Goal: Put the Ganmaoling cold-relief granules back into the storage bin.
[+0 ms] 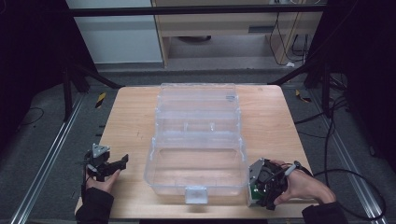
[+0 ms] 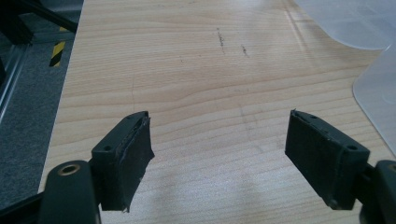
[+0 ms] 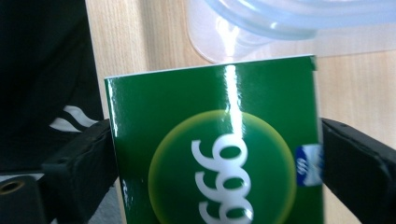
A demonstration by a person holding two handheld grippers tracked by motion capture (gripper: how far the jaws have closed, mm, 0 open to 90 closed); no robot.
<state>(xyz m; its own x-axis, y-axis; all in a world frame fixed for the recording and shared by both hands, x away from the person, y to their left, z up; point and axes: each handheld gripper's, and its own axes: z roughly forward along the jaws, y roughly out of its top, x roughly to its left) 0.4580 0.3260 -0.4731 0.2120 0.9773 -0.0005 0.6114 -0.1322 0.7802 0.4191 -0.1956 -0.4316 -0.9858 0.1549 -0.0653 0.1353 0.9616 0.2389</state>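
Note:
A clear plastic storage box (image 1: 196, 161) stands open in the middle of the wooden table (image 1: 130, 121), its lid (image 1: 198, 100) folded back. My right gripper (image 1: 259, 189) rests at the box's front right corner, shut on a glossy green box (image 3: 215, 149) printed with white "999" in a yellow-green circle; the two jaws press its two sides. A rounded corner of the storage box (image 3: 261, 28) lies just beyond it. My left gripper (image 1: 116, 165) sits near the table's front left, open, its jaws wide apart over bare wood (image 2: 215, 140).
Part of the clear box (image 2: 378, 98) shows at the right of the left gripper view. Metal rails (image 1: 46, 158) run along the floor left of the table. Black cables (image 1: 341, 140) trail on the floor to the right. The table's left edge (image 2: 65, 93) is close to the left gripper.

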